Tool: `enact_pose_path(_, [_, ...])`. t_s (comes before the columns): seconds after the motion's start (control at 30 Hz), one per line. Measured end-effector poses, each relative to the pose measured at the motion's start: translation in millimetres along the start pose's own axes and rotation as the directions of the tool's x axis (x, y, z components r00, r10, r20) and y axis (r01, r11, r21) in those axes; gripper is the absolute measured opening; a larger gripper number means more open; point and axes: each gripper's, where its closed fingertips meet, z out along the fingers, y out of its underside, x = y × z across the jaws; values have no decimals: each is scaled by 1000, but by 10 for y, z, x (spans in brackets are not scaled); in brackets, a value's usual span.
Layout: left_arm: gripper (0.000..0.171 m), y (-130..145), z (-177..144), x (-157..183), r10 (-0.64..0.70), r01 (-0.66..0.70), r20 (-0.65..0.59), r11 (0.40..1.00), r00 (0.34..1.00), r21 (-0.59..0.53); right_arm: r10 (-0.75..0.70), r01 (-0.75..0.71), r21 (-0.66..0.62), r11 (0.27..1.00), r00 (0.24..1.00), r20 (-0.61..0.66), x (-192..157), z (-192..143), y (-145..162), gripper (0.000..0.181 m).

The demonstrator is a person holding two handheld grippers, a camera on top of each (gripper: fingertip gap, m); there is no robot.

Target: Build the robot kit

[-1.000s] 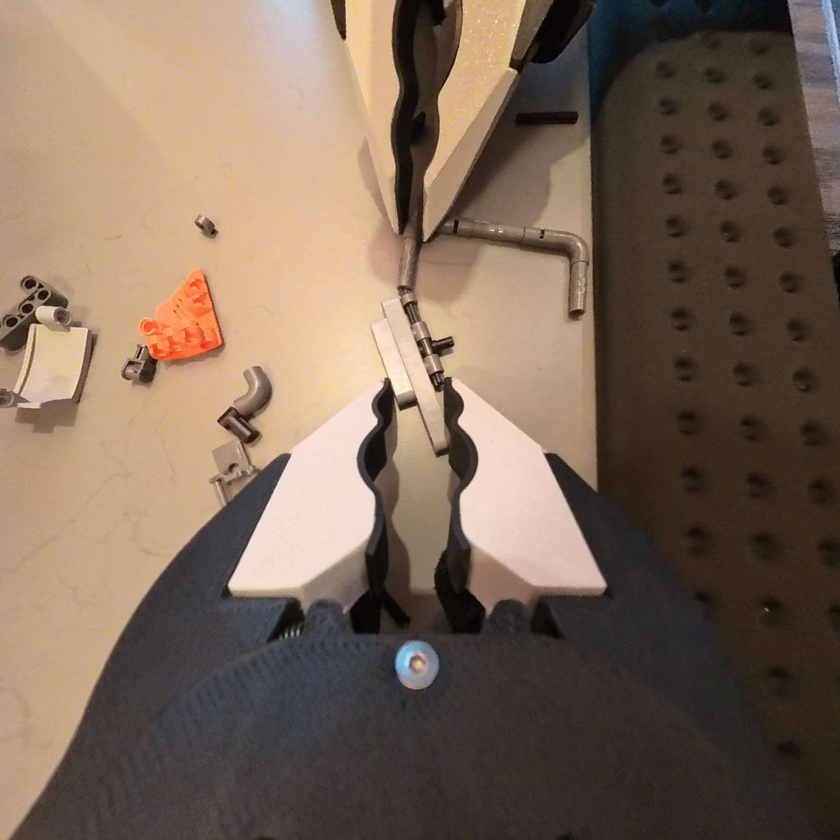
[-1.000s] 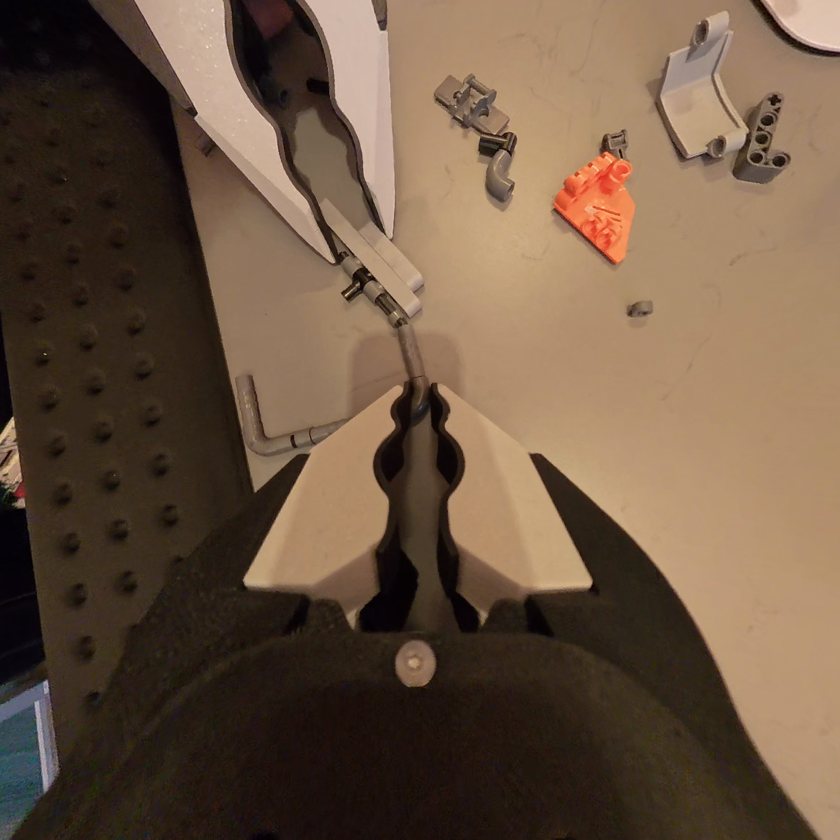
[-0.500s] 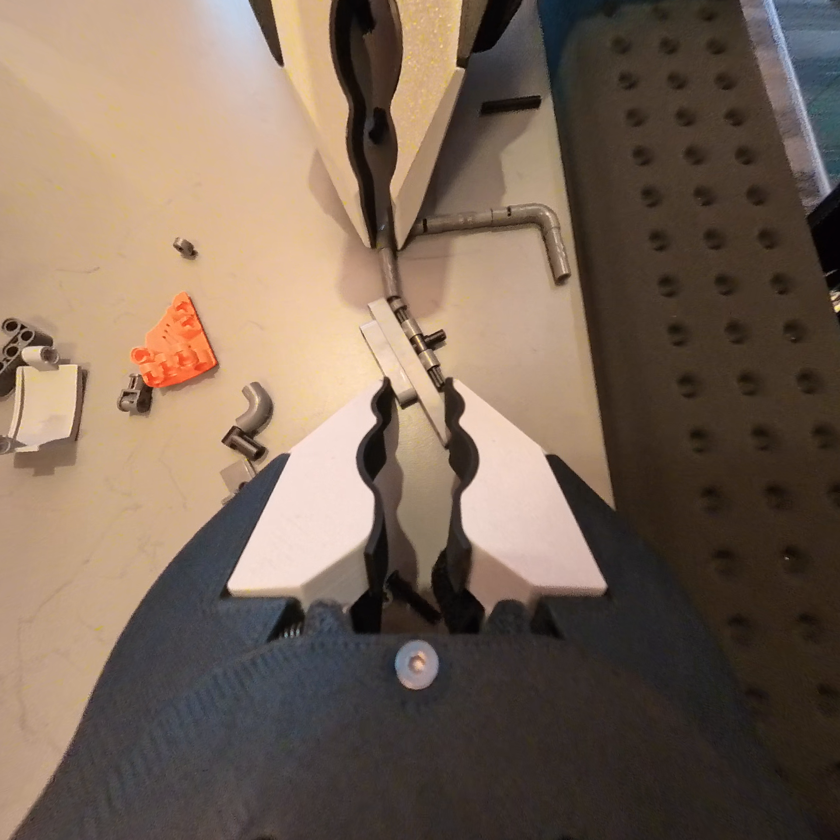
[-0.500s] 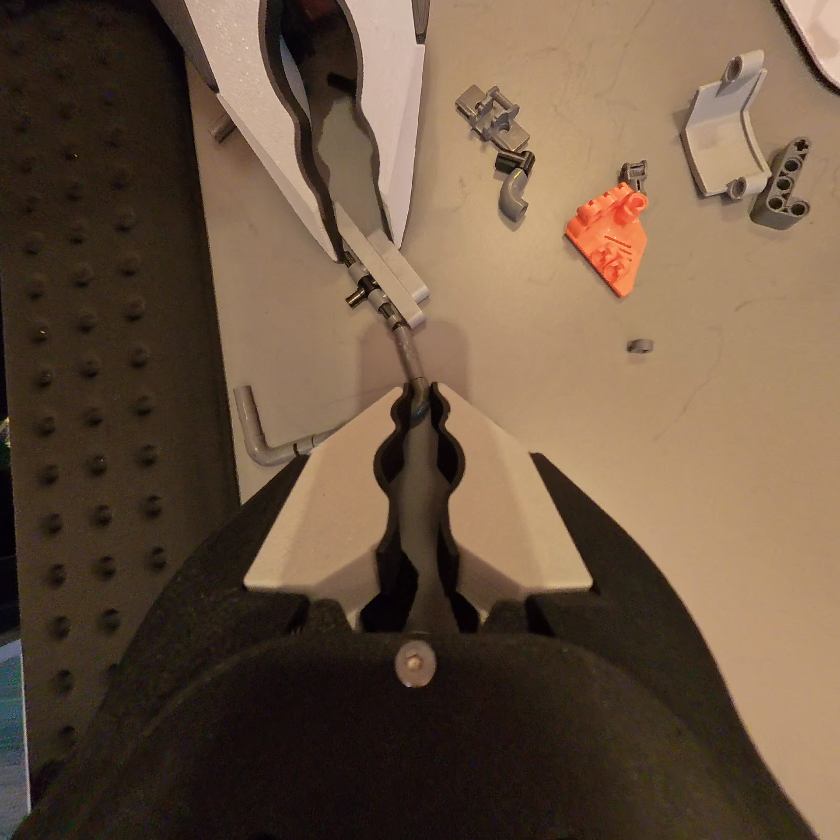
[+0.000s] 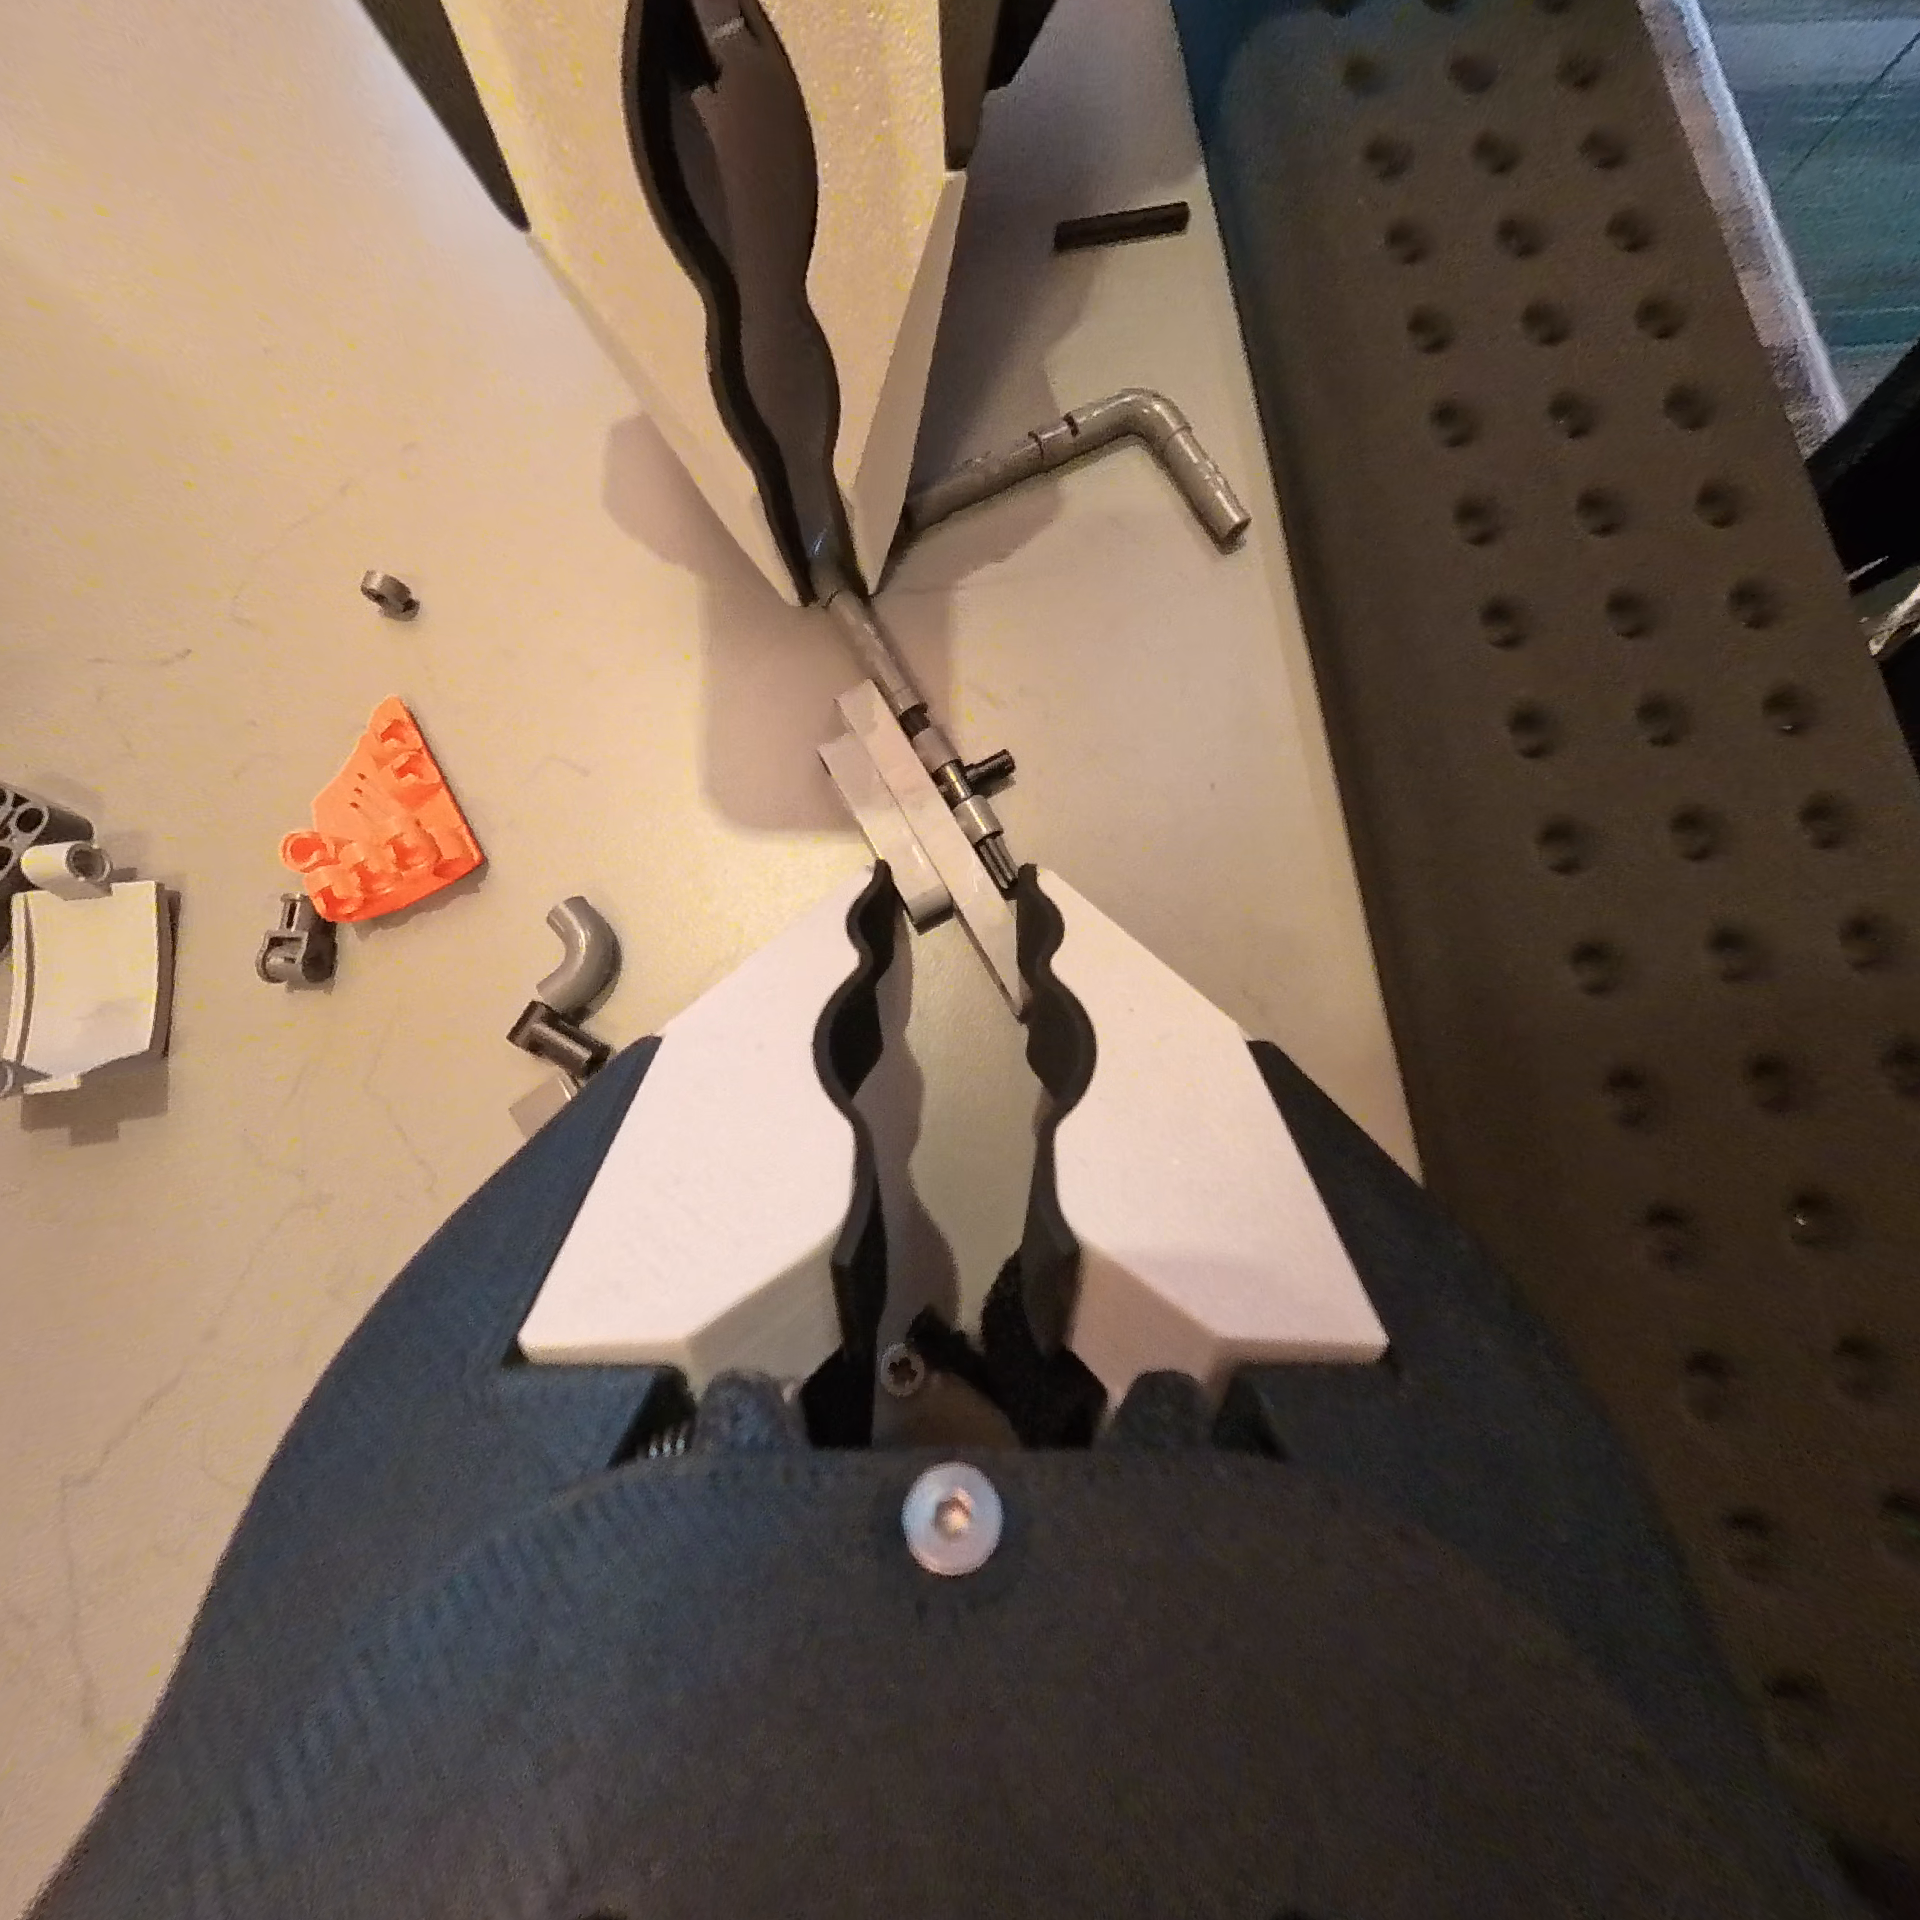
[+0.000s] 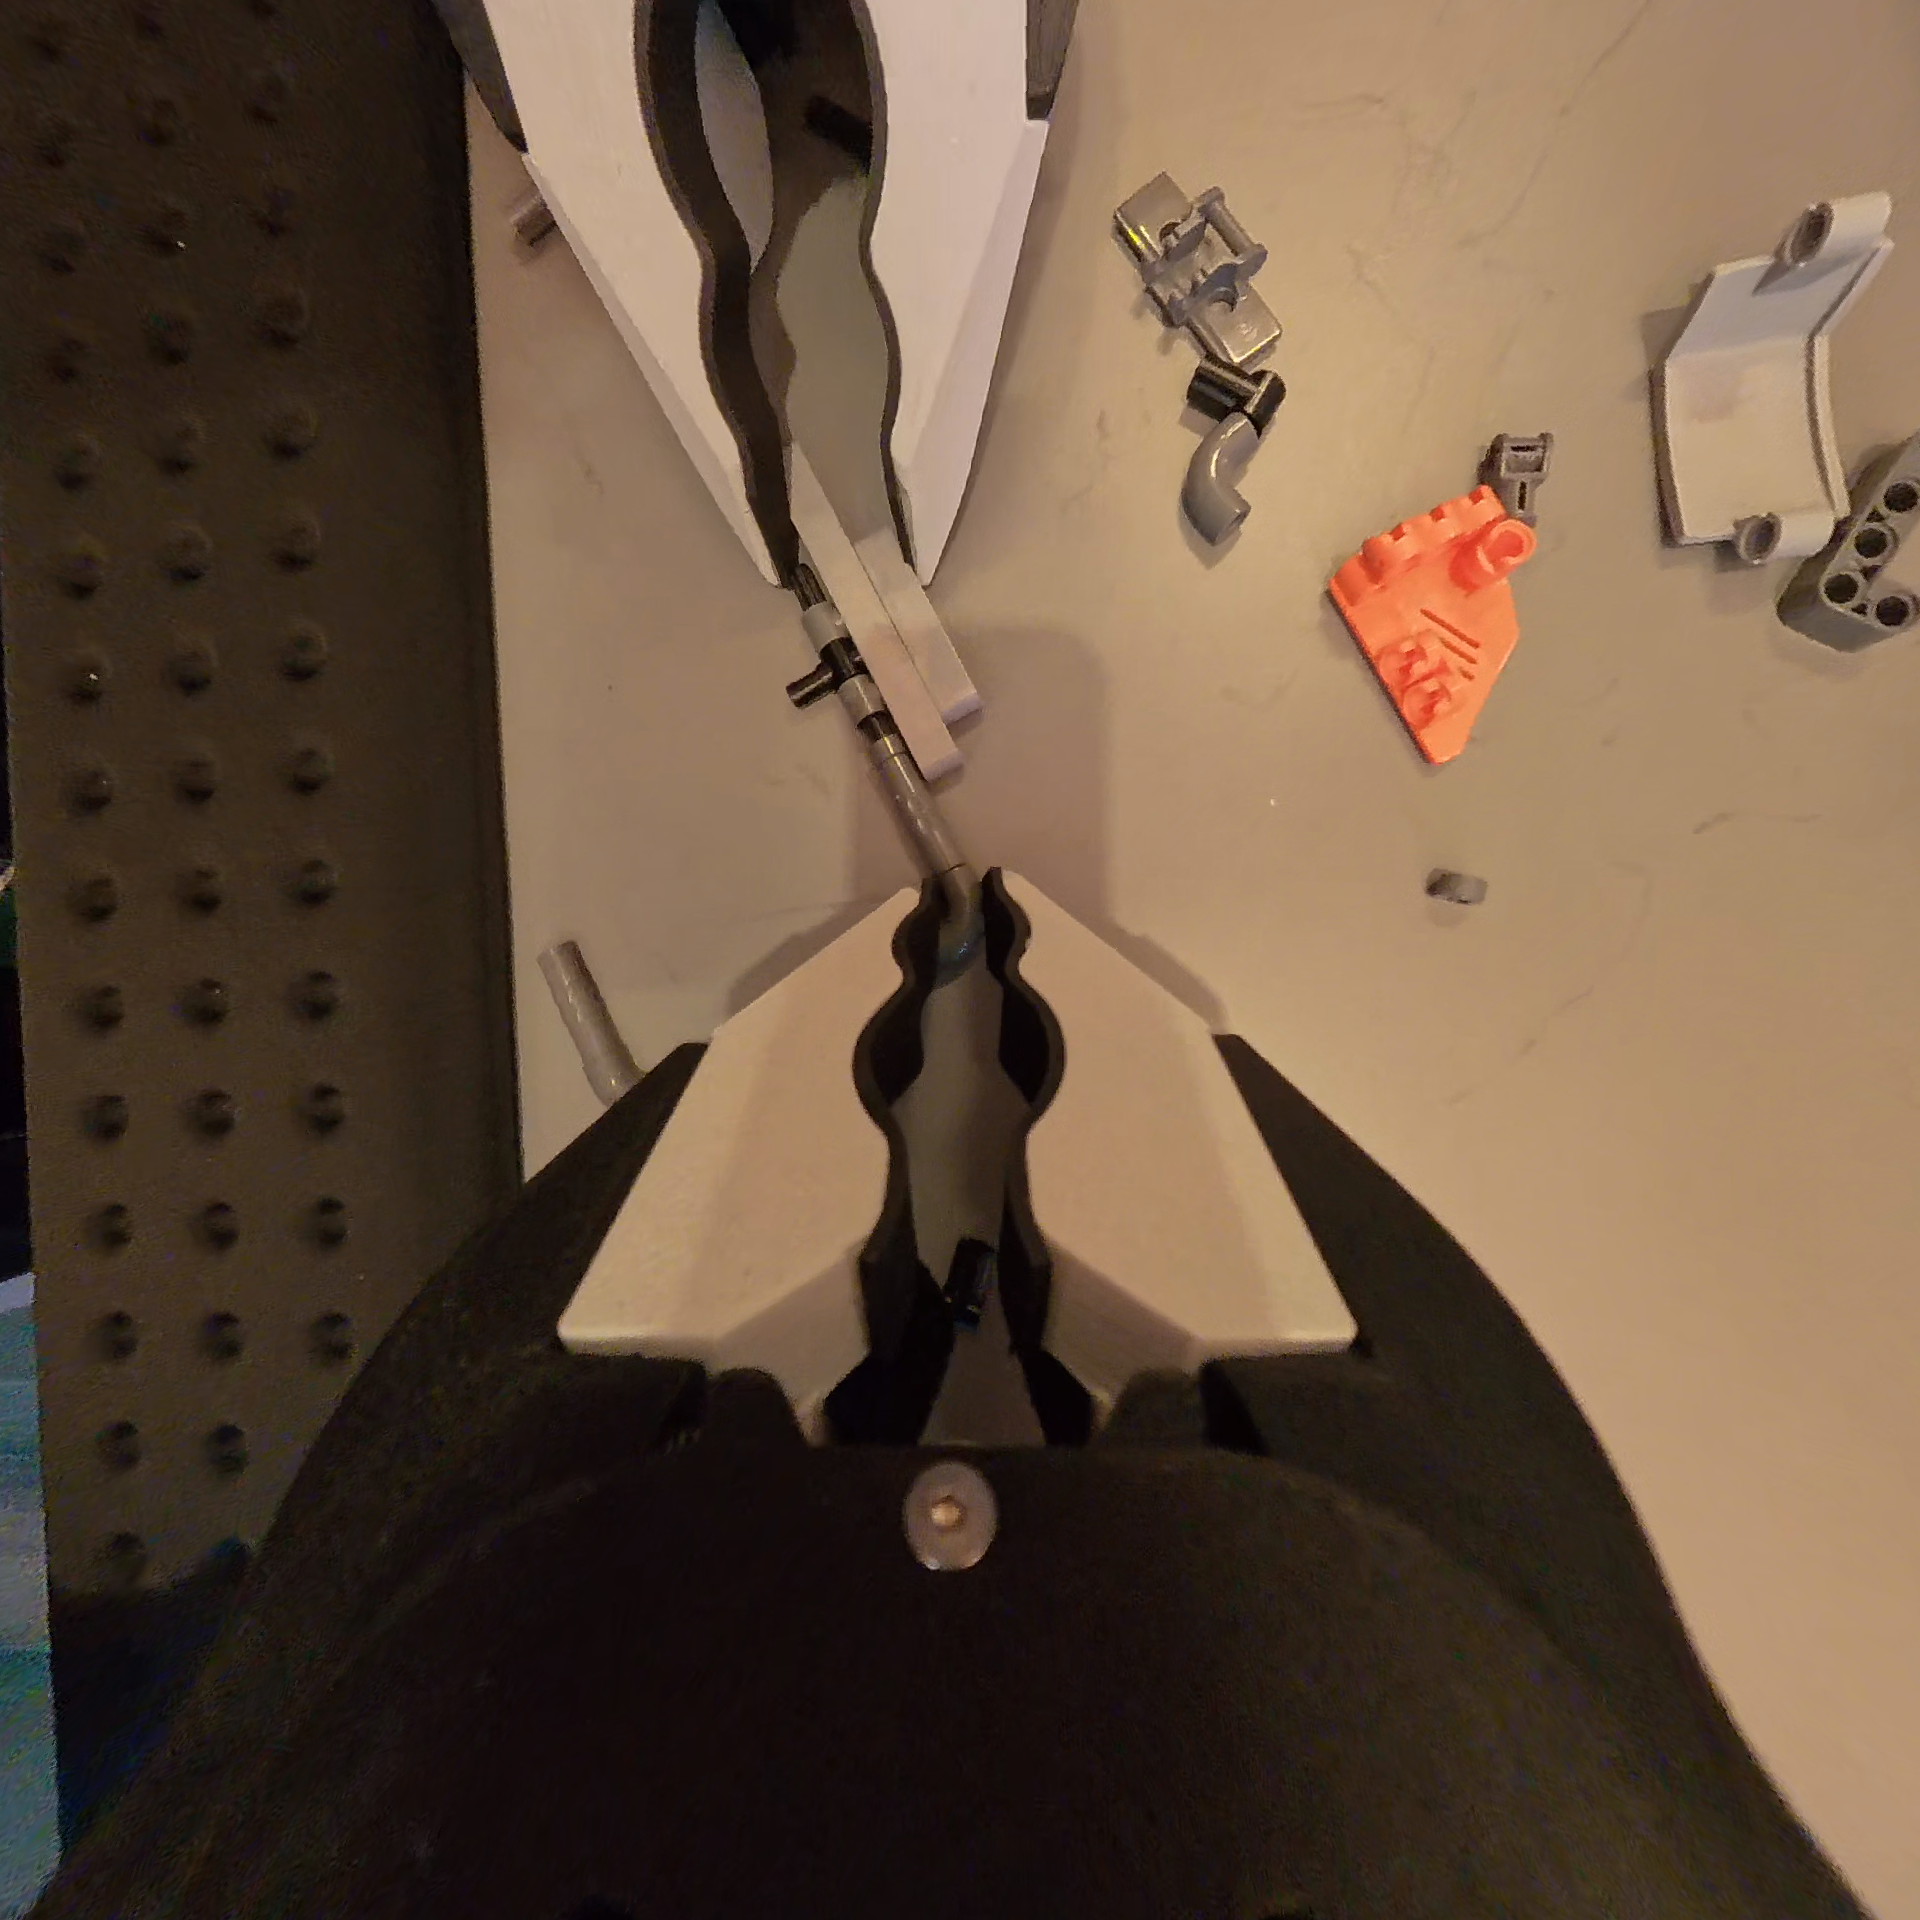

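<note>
Grey plastic assembly (image 5: 914, 821): two flat light-grey plates side by side with a thin rod (image 6: 914, 805) running along one edge and a short black pin (image 5: 992, 767) sticking out sideways. You hold it off the beige tabletop (image 5: 260, 312), strung between both tools.

Your left gripper (image 5: 951, 894) is closed down on the plate end; the jaws stand a plate-stack apart and no wider. Your right gripper (image 6: 961, 914) is nearly fully closed, pinching the bent grey tip of the rod at its fingertips.

As for progress: plates and rod look joined already, but whether the rod is fully seated you cannot tell from either view.

Loose on the tabletop, well apart from the grip:
- orange wedge piece (image 6: 1429, 644)
- grey elbow (image 6: 1218, 483) beside a black connector (image 6: 1236, 393)
- grey L-shaped tube (image 5: 1132, 447), partly covered by the right tool
- curved light-grey panel (image 6: 1745, 384), touching a dark beam (image 6: 1860, 571)
- small grey ring (image 6: 1457, 886)
- black stick (image 5: 1120, 225) near the dark dimpled mat (image 5: 1610, 831)

Hard to read: a small dark part (image 6: 968, 1268) deep in the right tool's throat; the rod's tip inside the pads
</note>
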Motion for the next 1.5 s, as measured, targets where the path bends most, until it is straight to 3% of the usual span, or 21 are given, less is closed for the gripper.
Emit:
enact_pose_path(0.43, [21, -23, 17, -19, -55, 55, 15, 998, 998, 3, 86, -85, 28, 996, 995, -46, -19, 7, -4, 7])
enact_pose_path(0.6, [25, -15, -5, -27, -90, 90, 33, 996, 995, 4, 204, -196, 73, 978, 970, -133, 60, -48, -16, 20])
enact_pose_path(0.8, [25, 2, -24, -5, -121, 121, 41, 993, 992, 7, 321, -307, 110, 945, 936, -146, 24, -81, 72, 8])
enact_pose_path(1.5, [20, -55, 26, -13, -156, 155, 59, 988, 986, 20, 330, -309, 144, 940, 929, -169, 56, -84, 92, 4])
